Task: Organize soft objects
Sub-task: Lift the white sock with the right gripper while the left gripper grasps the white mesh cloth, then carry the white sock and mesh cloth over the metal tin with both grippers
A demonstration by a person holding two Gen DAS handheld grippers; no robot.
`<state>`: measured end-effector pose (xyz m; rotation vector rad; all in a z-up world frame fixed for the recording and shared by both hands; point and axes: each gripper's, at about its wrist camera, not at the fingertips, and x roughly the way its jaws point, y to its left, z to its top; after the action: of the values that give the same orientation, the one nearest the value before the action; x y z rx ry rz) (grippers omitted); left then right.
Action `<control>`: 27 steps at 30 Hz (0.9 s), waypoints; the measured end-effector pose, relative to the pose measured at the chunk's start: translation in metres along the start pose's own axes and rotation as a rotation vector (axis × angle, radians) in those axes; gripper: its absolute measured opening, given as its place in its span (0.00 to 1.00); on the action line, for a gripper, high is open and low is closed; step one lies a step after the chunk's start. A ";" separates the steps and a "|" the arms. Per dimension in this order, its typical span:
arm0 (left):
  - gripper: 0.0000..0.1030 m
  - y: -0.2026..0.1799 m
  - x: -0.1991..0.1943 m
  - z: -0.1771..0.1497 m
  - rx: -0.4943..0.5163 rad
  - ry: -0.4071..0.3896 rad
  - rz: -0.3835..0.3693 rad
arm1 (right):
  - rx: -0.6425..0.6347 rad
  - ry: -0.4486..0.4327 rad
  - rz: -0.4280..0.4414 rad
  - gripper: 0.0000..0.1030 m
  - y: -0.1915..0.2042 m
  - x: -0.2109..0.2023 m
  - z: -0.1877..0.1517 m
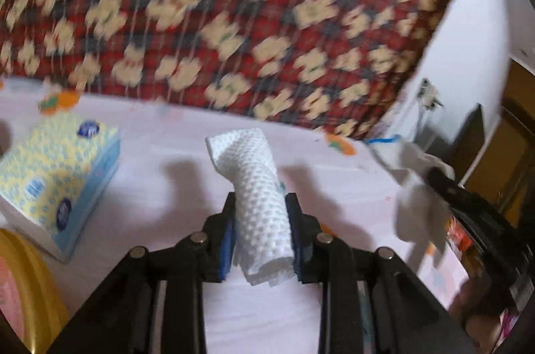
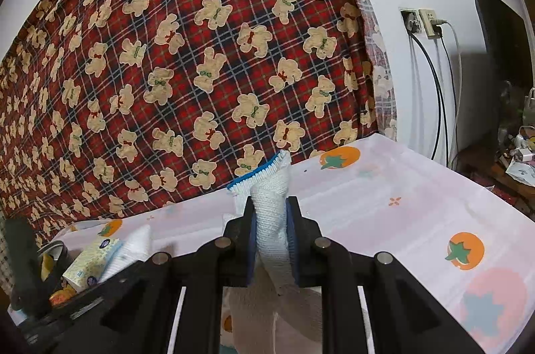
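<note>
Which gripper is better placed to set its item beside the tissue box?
Left. Its gripper holds the white cloth with the tissue box close by; the right gripper, holding a glove, sits farther away.

**Count of things on the bed**

Two grippers are in view: the left gripper (image 1: 260,220) at 6 o'clock of its own camera, and the right gripper (image 2: 271,230) likewise. One white waffle cloth (image 1: 257,186) sits between the left pads. One white knit glove (image 2: 272,220) with a blue cuff is pinched by the right. One tissue pack (image 1: 57,176) lies at 9 o'clock in the left view. One yellow round lid (image 1: 30,287) shows at 8 o'clock. One bear-print blanket (image 2: 200,69) fills 12 o'clock. One sheet (image 2: 401,203) covers the bed, with four orange fruit prints countable in the right view.
</note>
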<state>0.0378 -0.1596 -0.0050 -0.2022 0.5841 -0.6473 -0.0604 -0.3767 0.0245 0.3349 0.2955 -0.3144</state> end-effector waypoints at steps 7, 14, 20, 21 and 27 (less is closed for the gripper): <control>0.25 -0.003 -0.029 -0.006 0.063 -0.096 0.050 | -0.025 -0.021 -0.033 0.17 0.004 -0.001 -0.003; 0.25 -0.006 -0.046 -0.015 0.121 -0.145 0.088 | -0.078 -0.067 -0.052 0.17 0.018 -0.011 -0.009; 0.25 -0.006 -0.058 -0.020 0.140 -0.162 0.089 | -0.094 -0.075 -0.042 0.17 0.034 -0.018 -0.017; 0.25 -0.006 -0.061 -0.021 0.139 -0.165 0.088 | -0.111 -0.083 -0.046 0.17 0.038 -0.019 -0.019; 0.25 -0.004 -0.076 -0.026 0.155 -0.186 0.084 | -0.125 -0.085 -0.035 0.17 0.051 -0.033 -0.031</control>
<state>-0.0279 -0.1157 0.0088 -0.0909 0.3601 -0.5823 -0.0797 -0.3112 0.0211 0.1928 0.2370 -0.3424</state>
